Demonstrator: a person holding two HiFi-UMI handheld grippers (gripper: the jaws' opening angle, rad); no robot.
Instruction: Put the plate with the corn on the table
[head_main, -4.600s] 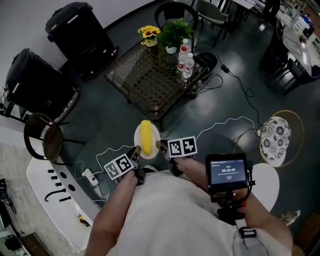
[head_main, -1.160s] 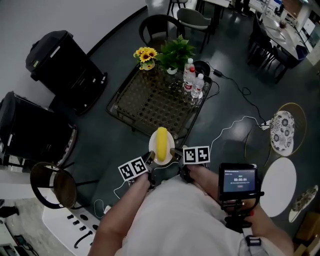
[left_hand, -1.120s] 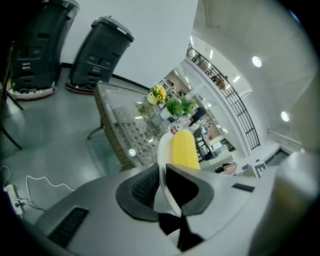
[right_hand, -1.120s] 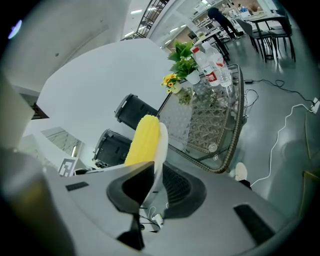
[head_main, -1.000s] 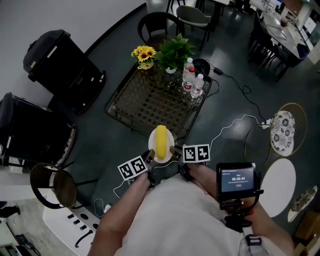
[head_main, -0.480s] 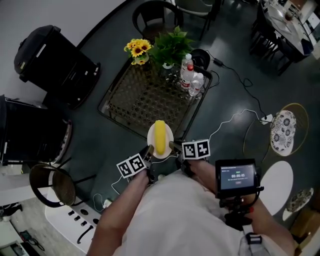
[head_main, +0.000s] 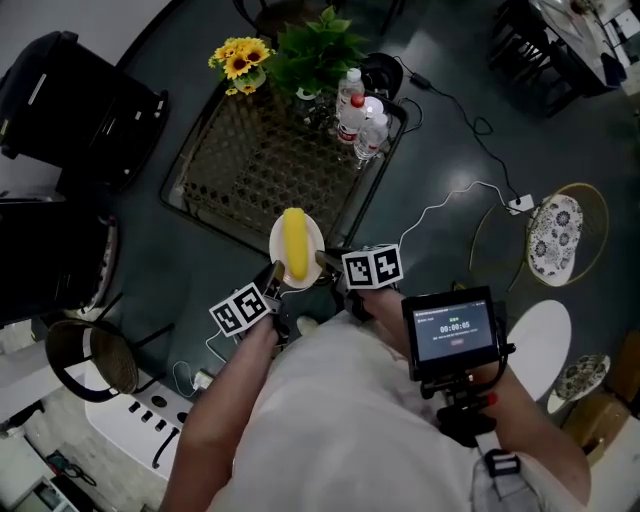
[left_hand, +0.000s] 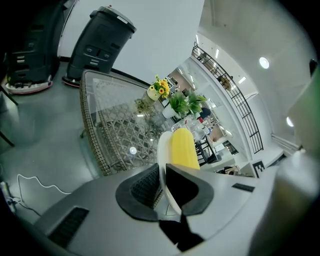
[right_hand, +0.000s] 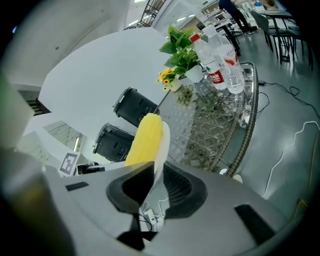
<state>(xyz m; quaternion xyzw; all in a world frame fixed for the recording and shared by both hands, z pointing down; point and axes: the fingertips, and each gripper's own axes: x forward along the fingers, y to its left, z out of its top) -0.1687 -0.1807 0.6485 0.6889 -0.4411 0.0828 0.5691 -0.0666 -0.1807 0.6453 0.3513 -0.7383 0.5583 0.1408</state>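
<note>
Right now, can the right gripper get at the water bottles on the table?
Probably not. The right gripper is shut on the rim of the plate with the corn, shared with the left gripper, and the bottles stand at the table's far corner.

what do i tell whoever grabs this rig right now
Left gripper: shut on one rim of the small white round plate.
Right gripper: shut on the opposite rim.
Yellow corn cob: lying along the plate's middle.
Plate: held in the air at the near edge of the dark glass-topped lattice table, not set down.
Done: plate is up and at the table.
Left: carry it over bare glass, lower it, open both grippers.
</note>
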